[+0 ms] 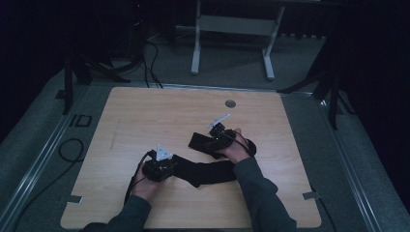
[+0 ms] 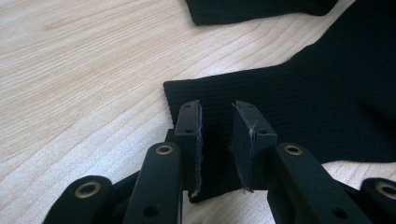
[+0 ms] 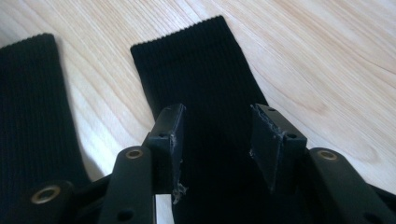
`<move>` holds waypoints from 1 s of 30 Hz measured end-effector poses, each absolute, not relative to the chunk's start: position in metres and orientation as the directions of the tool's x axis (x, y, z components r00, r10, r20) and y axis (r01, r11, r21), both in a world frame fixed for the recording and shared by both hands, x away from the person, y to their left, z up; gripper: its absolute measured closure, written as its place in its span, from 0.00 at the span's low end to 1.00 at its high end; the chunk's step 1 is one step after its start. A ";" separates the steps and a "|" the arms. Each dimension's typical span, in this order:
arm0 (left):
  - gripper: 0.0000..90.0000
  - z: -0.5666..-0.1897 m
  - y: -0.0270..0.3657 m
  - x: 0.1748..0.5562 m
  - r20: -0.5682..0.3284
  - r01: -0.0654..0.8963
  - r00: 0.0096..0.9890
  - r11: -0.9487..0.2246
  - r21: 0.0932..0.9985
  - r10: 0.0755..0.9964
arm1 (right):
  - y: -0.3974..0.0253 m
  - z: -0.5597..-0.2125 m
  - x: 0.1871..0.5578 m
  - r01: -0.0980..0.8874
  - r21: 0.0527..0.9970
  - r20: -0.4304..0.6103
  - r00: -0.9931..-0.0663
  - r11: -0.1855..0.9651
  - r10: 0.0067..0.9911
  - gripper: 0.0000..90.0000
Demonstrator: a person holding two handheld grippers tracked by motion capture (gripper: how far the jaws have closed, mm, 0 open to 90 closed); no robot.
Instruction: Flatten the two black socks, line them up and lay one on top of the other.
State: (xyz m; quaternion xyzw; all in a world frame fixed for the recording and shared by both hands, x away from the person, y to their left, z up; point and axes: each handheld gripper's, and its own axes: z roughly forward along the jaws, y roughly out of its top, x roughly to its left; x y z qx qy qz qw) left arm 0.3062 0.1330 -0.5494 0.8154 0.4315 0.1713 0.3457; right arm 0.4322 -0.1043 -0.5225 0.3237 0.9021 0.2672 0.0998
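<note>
Two black socks lie on the wooden table [image 1: 145,121]. The nearer sock [image 1: 208,173] runs left to right, and my left gripper [image 1: 172,166] is at its left end. In the left gripper view that gripper [image 2: 217,109] is open, its jaws standing either side of the sock's ribbed end [image 2: 299,102], with the other sock [image 2: 252,9] at the top. My right gripper [image 1: 206,142] is over the farther sock [image 1: 196,140]. It [image 3: 217,112] is open wide above this sock [image 3: 201,70], whose cuff points away. The nearer sock [image 3: 28,121] lies to the left.
A round metal grommet [image 1: 230,103] sits near the table's far edge. Beyond the table stand a white desk frame [image 1: 196,48] and dark tripod legs [image 1: 333,92]. A cable [image 1: 70,150] loops on the floor at the left.
</note>
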 end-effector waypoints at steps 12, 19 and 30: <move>0.81 -0.550 0.132 0.307 -0.020 0.587 0.571 -0.391 0.709 0.821 | -0.084 -0.540 0.443 0.553 0.508 0.008 -0.770 0.660 0.638 0.55; 0.81 -0.551 0.129 0.306 -0.017 0.585 0.577 -0.399 0.706 0.816 | -0.085 -0.539 0.446 0.594 0.510 -0.004 -0.722 0.622 0.692 0.86; 0.81 -0.550 0.132 0.307 -0.024 0.590 0.568 -0.387 0.709 0.822 | -0.094 -0.529 0.439 0.607 0.531 0.017 -0.705 0.592 0.709 0.94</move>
